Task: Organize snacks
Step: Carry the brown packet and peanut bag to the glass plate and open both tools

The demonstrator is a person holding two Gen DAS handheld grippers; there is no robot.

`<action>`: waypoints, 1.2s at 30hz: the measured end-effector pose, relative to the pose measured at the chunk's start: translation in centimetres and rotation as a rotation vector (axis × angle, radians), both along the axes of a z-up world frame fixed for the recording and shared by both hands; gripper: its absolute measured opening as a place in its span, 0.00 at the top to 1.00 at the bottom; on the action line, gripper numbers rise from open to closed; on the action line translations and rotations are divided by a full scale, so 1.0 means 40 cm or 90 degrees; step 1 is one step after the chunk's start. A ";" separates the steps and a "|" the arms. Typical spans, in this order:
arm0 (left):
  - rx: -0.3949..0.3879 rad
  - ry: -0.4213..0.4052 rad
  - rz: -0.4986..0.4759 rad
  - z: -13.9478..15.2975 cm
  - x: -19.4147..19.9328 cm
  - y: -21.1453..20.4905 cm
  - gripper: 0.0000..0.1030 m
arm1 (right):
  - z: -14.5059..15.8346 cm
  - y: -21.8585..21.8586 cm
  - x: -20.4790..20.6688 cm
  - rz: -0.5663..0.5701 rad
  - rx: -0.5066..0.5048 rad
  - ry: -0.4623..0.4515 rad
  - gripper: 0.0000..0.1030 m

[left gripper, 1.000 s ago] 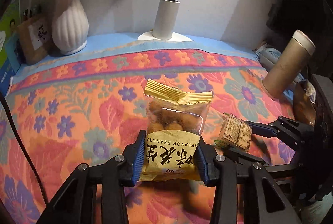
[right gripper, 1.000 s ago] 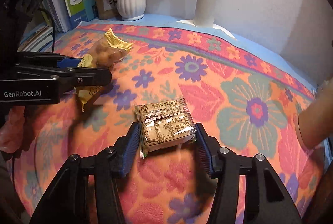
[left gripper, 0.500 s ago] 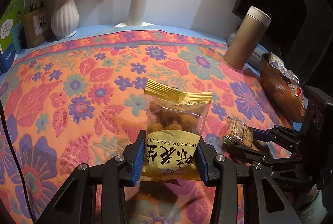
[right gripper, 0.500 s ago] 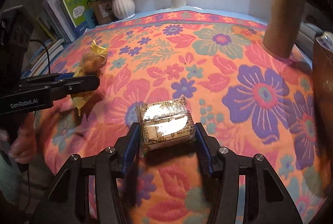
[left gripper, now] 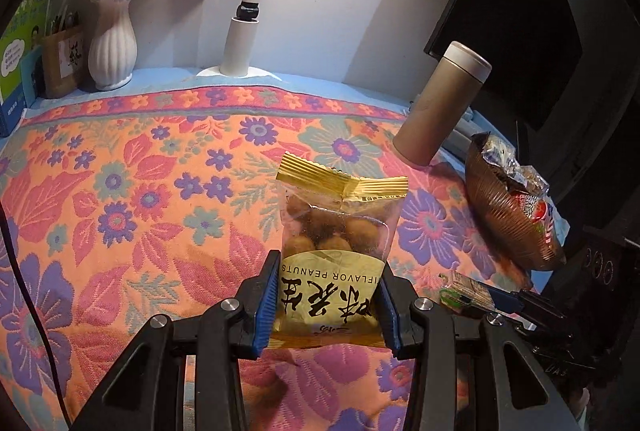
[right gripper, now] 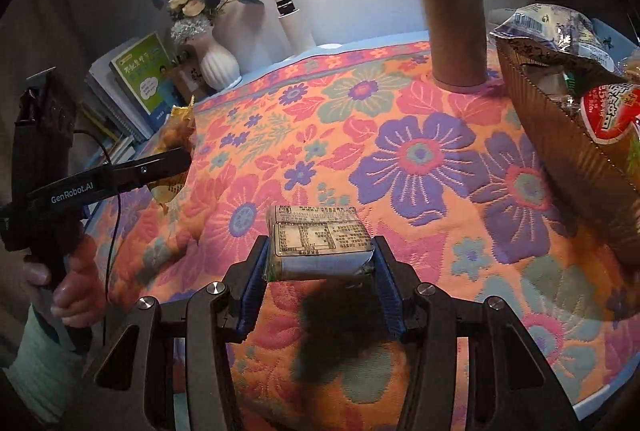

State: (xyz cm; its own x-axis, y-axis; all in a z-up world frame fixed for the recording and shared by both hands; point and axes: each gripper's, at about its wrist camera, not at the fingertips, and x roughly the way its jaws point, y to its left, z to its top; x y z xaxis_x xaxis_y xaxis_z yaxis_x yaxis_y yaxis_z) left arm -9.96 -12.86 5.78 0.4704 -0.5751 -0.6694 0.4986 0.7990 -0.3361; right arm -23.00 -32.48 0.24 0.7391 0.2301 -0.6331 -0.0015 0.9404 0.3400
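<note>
Pinching peanut bag (left gripper: 334, 271) between left fingers (left gripper: 269, 305) — biscuit packet (right gripper: 320, 245) between right fingers (right gripper: 253, 289), closing.

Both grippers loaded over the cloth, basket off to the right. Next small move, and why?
Probably carry the right gripper on toward the brown basket. Its jaws are closing on the small wrapped snack block, held clear of the floral cloth. The basket, already holding packets, lies close on its right. The left gripper, gripping the peanut bag, sits farther away and could follow.
</note>
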 end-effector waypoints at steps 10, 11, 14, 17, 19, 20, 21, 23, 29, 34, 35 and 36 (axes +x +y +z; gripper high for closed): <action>-0.009 -0.060 -0.068 0.110 -0.045 -0.164 0.60 | 0.118 -0.080 -0.108 -0.045 -0.011 -0.104 0.53; -0.010 -0.067 -0.078 0.123 -0.050 -0.187 0.60 | 0.134 -0.099 -0.123 -0.060 -0.014 -0.117 0.53; -0.014 -0.083 -0.112 0.157 -0.061 -0.265 0.60 | 0.180 -0.179 -0.169 -0.118 -0.019 -0.152 0.53; -0.018 -0.093 -0.150 0.182 -0.069 -0.353 0.60 | 0.211 -0.277 -0.207 -0.185 -0.016 -0.173 0.53; -0.015 -0.106 -0.175 0.194 -0.079 -0.417 0.60 | 0.225 -0.347 -0.227 -0.230 -0.010 -0.178 0.53; -0.012 -0.113 -0.187 0.198 -0.084 -0.447 0.60 | 0.230 -0.384 -0.237 -0.256 -0.007 -0.178 0.53; -0.008 -0.120 -0.197 0.202 -0.089 -0.473 0.60 | 0.232 -0.413 -0.243 -0.278 -0.003 -0.175 0.53; 0.000 -0.135 -0.221 0.206 -0.103 -0.534 0.60 | 0.232 -0.474 -0.253 -0.322 0.012 -0.166 0.53; 0.021 -0.167 -0.268 0.192 -0.125 -0.657 0.60 | 0.209 -0.562 -0.255 -0.385 0.006 -0.144 0.53; 0.000 -0.136 -0.293 0.171 -0.099 -0.710 0.57 | 0.192 -0.583 -0.214 -0.408 -0.023 -0.116 0.47; 0.010 -0.132 -0.296 0.163 -0.092 -0.721 0.52 | 0.184 -0.590 -0.204 -0.405 -0.019 -0.103 0.44; 0.020 -0.131 -0.291 0.154 -0.087 -0.725 0.33 | 0.178 -0.596 -0.200 -0.404 -0.011 -0.097 0.42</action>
State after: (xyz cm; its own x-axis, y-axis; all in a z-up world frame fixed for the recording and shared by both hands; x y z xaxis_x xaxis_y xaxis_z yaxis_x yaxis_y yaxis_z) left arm -13.44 -41.87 11.94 0.2986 -0.7339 -0.6101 0.8537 0.4912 -0.1731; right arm -31.00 -56.32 7.36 0.8098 -0.2895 -0.5103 0.5089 0.7795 0.3653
